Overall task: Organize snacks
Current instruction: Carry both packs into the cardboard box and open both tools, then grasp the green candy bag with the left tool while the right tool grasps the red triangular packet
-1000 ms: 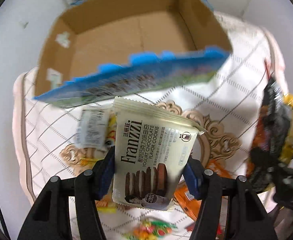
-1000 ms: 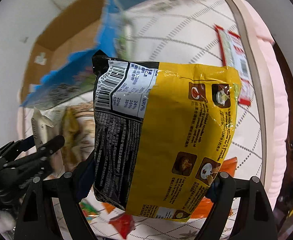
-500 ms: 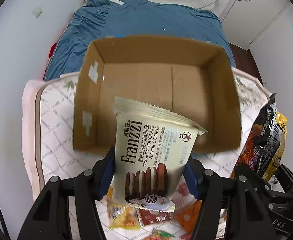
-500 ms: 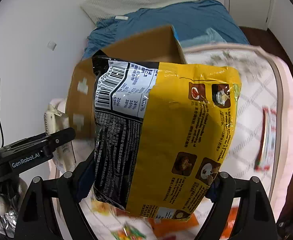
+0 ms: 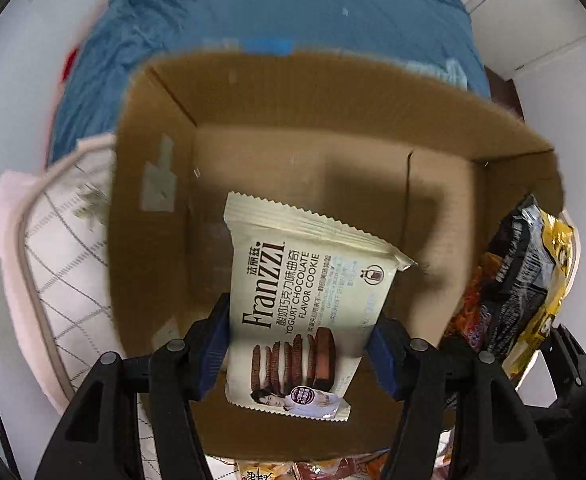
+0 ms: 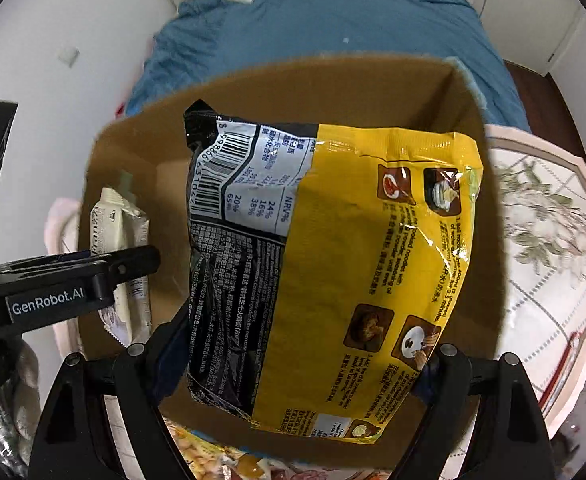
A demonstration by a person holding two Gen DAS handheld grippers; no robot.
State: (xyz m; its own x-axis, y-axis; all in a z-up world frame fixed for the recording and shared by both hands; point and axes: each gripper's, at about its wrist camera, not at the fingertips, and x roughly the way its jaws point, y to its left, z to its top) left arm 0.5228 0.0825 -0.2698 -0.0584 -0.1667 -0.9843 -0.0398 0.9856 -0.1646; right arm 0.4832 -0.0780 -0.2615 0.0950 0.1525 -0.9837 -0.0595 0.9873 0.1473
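Hovering over an open cardboard box (image 5: 357, 128): both grippers, each pointing down into it. Left gripper (image 5: 299, 336) pinches a cream cookie pack (image 5: 309, 280) printed "Franzzi yogurt chocolate flavor cookie", blue pads pressed on its two side edges; pack hangs upright over the box's bare brown floor, serrated top edge toward the far wall. Right gripper (image 6: 305, 364) clamps a large yellow-and-black noodle packet (image 6: 333, 264), back side up with barcode and cooking pictures showing; jaws stand wide, one on each side edge of the packet's lower part. Packet covers most of the box interior in the right wrist view.

From the right view, the left gripper's black arm marked "GenRobot.AI" sits at the left with the cookie pack seen edge-on, just inside the box's left wall. From the left view, the noodle packet shows at the right, over the box's right wall.

Box sits on a patterned white-and-pink quilted mat (image 6: 549, 240); blue bedding (image 5: 277, 16) beyond. More snack wrappers (image 6: 221, 456) lie below the box's near edge, blurred
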